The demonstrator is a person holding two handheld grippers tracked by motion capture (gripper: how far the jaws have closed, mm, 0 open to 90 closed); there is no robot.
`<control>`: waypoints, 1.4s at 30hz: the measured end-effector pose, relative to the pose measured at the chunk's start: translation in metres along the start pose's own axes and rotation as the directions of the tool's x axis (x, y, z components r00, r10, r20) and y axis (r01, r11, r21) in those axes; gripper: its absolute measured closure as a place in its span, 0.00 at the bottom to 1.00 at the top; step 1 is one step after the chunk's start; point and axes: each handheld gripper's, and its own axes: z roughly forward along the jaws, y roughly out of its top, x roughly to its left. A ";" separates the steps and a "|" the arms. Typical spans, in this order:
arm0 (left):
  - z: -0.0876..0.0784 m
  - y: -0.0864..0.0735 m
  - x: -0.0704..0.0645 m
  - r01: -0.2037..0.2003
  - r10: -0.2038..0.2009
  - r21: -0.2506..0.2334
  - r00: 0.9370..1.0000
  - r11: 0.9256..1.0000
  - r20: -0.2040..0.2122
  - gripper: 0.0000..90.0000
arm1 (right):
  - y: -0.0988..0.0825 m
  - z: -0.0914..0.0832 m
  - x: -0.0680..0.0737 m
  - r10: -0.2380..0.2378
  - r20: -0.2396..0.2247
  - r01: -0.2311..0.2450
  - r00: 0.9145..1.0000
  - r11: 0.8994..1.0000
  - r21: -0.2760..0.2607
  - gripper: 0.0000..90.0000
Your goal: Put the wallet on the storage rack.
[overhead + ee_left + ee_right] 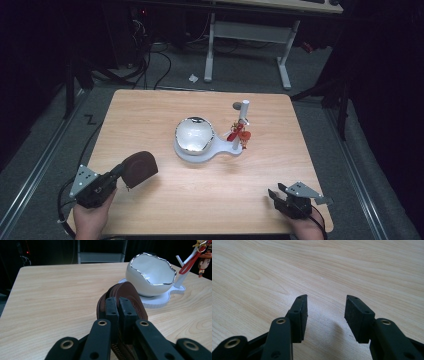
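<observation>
Your left tool (121, 172) grips the brown zip pouch (139, 168) at the near left, lifted off the tabletop (150, 115); the egg-shaped white bowl (194, 135) ahead probably awaits it. Your right tool (278, 196) rests open and empty, near right.

The brown pouch (130, 298) is partly hidden behind the clamped left gripper (117, 312). The charm figure (204, 260) is cut off at the right edge.

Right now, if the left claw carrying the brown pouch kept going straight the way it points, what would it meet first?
Probably the white eggshell-shaped bowl on its white stand; the left claw and brown pouch point roughly there, though depth is unclear.
</observation>
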 end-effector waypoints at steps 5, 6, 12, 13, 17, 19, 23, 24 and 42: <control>-0.001 0.003 -0.005 -0.007 0.007 -0.014 1.000 1.000 0.001 0.97 | 0.001 0.001 -0.001 0.001 0.000 -0.001 1.000 1.000 -0.006 0.59; -0.002 0.003 -0.006 -0.010 0.011 -0.016 1.000 1.000 0.002 0.97 | 0.001 0.001 -0.001 0.006 0.000 -0.006 1.000 1.000 -0.004 0.59; 0.001 0.009 -0.014 -0.027 0.027 -0.018 1.000 0.999 0.010 0.97 | 0.001 0.002 -0.001 -0.003 -0.006 0.003 1.000 1.000 -0.005 0.59; 0.003 0.010 -0.015 -0.029 0.029 -0.016 1.000 0.999 0.012 0.97 | 0.001 0.002 -0.001 -0.001 -0.006 0.001 1.000 1.000 -0.006 0.59; 0.009 0.016 -0.021 -0.041 0.041 -0.006 0.999 0.999 0.015 0.97 | 0.001 0.000 -0.003 0.005 -0.008 -0.005 1.000 1.000 -0.012 0.59; 0.012 0.019 -0.023 -0.042 0.042 -0.005 0.999 0.999 0.016 0.97 | 0.000 0.000 -0.004 0.002 -0.009 -0.002 1.000 1.000 -0.014 0.59; 0.016 0.024 -0.026 -0.040 0.040 -0.010 0.999 0.999 0.020 0.97 | 0.000 -0.002 -0.005 0.006 -0.010 -0.006 1.000 1.000 -0.017 0.59; 0.017 0.026 -0.027 -0.038 0.039 -0.011 0.999 0.999 0.023 0.97 | 0.000 -0.002 -0.005 0.010 -0.010 -0.010 1.000 1.000 -0.019 0.59; 0.041 0.063 -0.033 -0.062 0.062 -0.003 0.997 0.998 0.046 0.97 | 0.000 -0.001 -0.007 0.007 -0.022 -0.008 1.000 1.000 -0.024 0.59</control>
